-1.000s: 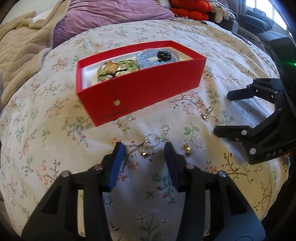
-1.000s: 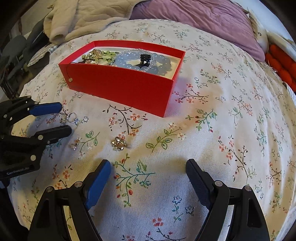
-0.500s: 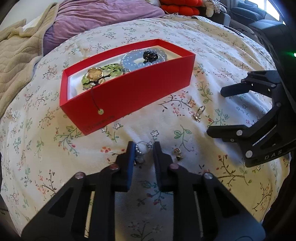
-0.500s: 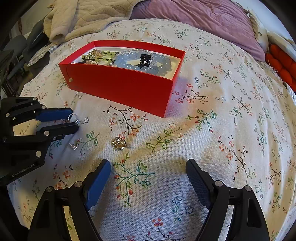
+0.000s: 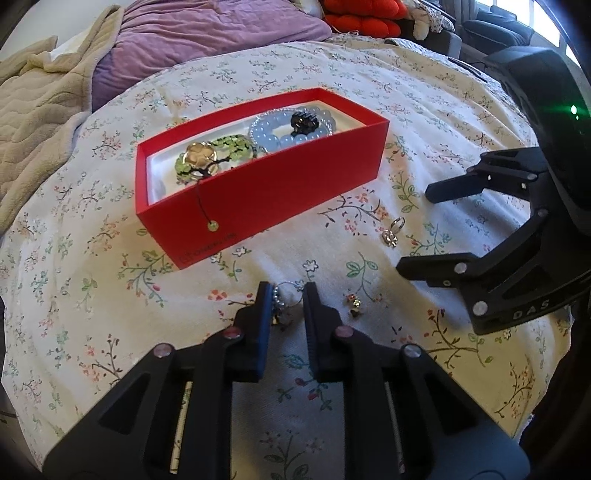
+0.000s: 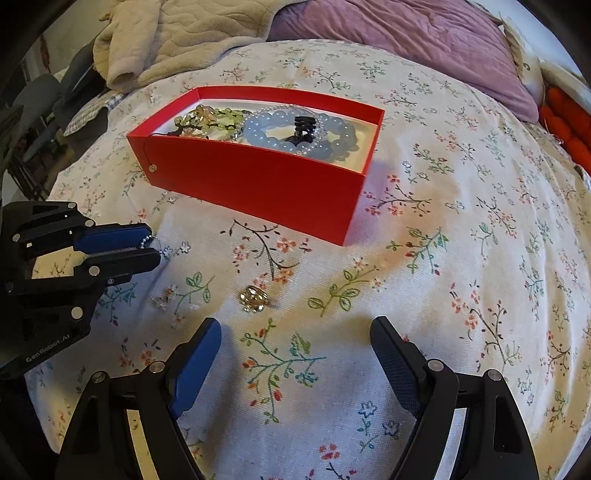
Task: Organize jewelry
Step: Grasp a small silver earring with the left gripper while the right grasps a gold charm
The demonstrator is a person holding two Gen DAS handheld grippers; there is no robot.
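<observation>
Between the left tool's [image 5: 285, 295] jaws sits a silver ring [image 5: 286, 293].

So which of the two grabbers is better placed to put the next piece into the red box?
Probably the left gripper: its fingers already pinch the beaded hoop earring just in front of the red box. The right gripper is empty, jaws closing slightly over bare bedspread.

Lighting, as I read it from my station: bright daylight from a window [image 5: 546, 14] at the left wrist view's upper right; the floral cotton bedspread [image 6: 461, 258] evenly lit, with soft shadows. Strong fisheye bending and dark vignette at all corners. Centre sharp; edges soft. One green indicator light [image 5: 573, 109] flares slightly.
</observation>
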